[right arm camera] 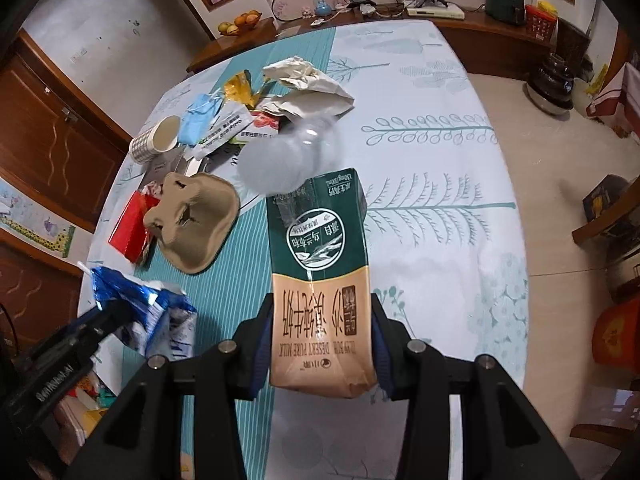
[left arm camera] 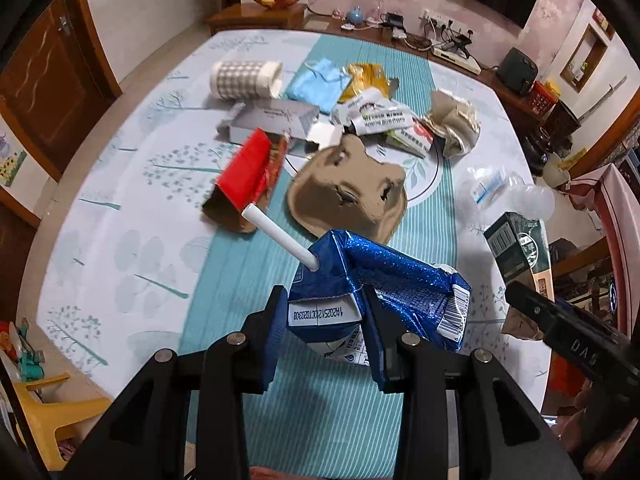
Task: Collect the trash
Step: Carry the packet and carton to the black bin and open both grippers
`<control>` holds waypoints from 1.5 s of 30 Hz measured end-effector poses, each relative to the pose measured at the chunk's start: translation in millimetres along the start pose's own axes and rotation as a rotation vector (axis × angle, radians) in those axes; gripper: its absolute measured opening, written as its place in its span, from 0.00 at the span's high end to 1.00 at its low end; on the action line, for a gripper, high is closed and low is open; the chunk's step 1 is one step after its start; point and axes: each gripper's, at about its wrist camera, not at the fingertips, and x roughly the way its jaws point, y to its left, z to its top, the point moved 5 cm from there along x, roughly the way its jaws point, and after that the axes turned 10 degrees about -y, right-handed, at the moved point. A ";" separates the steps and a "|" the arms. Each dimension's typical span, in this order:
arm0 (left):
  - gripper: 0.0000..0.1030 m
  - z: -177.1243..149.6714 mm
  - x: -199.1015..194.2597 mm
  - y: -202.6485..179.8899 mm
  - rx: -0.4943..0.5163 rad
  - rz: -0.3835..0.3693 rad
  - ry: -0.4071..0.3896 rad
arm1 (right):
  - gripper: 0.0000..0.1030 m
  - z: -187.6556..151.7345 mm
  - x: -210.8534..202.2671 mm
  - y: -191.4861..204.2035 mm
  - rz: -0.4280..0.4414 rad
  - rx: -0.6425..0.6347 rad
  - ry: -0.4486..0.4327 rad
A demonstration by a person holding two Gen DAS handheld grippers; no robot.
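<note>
My left gripper (left arm camera: 322, 308) is shut on a crushed blue milk carton (left arm camera: 360, 280) with a white straw (left arm camera: 280, 236), held above the table. My right gripper (right arm camera: 322, 320) is shut on a green and tan milk carton (right arm camera: 320, 272), also lifted; it shows at the right of the left wrist view (left arm camera: 520, 248). The blue carton shows at the left of the right wrist view (right arm camera: 152, 316). More trash lies beyond: a brown pulp tray (left arm camera: 348, 188), a red box (left arm camera: 248, 172), a checked paper cup (left arm camera: 244, 80), a blue mask (left arm camera: 316, 84), crumpled paper (left arm camera: 452, 120) and wrappers (left arm camera: 380, 120).
The table carries a white and teal leaf-print cloth (left arm camera: 120, 240). A clear plastic bottle (right arm camera: 284, 160) lies beyond the green carton. A wooden sideboard (right arm camera: 460, 24) with chargers runs along the far wall. A yellow plastic chair (left arm camera: 52, 412) stands at the lower left.
</note>
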 end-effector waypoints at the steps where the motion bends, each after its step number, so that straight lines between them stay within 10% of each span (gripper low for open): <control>1: 0.67 1.0 -3.3 1.0 -0.001 -0.001 -0.006 | 0.59 0.0 -5.7 5.7 -0.010 -0.038 -0.022; 23: 0.66 -11.7 -93.4 49.1 0.116 -0.081 -0.101 | 0.59 -44.5 -78.4 92.4 0.038 -0.037 -0.160; 45: 0.66 -136.9 -164.6 125.5 0.416 -0.208 -0.075 | 0.59 -240.3 -153.8 176.8 -0.092 0.151 -0.166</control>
